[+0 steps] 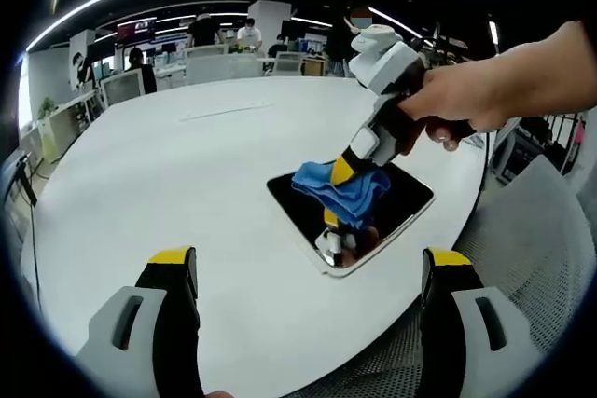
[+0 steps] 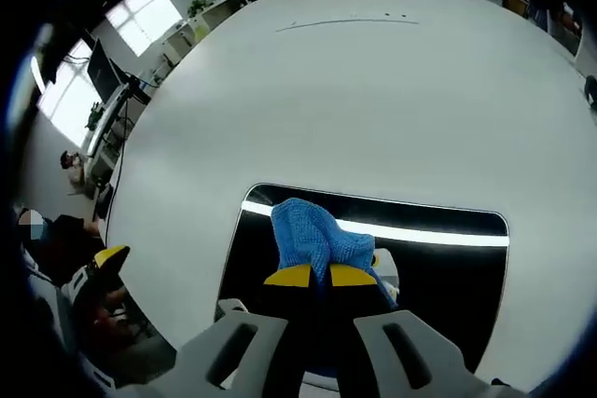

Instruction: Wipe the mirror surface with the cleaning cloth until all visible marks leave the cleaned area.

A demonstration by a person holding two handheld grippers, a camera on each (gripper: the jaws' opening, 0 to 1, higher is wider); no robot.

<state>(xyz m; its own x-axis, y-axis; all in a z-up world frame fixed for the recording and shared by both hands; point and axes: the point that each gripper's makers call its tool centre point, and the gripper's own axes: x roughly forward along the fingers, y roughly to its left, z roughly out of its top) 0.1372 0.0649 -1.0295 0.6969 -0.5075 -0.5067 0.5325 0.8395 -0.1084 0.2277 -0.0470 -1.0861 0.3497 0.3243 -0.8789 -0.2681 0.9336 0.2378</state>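
A rectangular mirror (image 1: pixel 401 204) (image 2: pixel 438 267) lies flat on the white table near its edge, its dark glass reflecting ceiling lights. A blue cleaning cloth (image 1: pixel 340 188) (image 2: pixel 312 235) rests on the glass, pinched in my right gripper (image 1: pixel 343 195) (image 2: pixel 319 275), which is shut on it and pressed down onto the mirror. A hand (image 1: pixel 457 104) holds that gripper. My left gripper (image 1: pixel 308 263) hovers over the near table edge with its jaws wide apart and nothing between them, a short way from the mirror.
The round white table (image 1: pixel 187 165) (image 2: pixel 373 90) stretches far behind the mirror. A grey mesh chair (image 1: pixel 532 230) stands at the table's right edge. Desks, monitors and people are in the office background (image 1: pixel 215 44).
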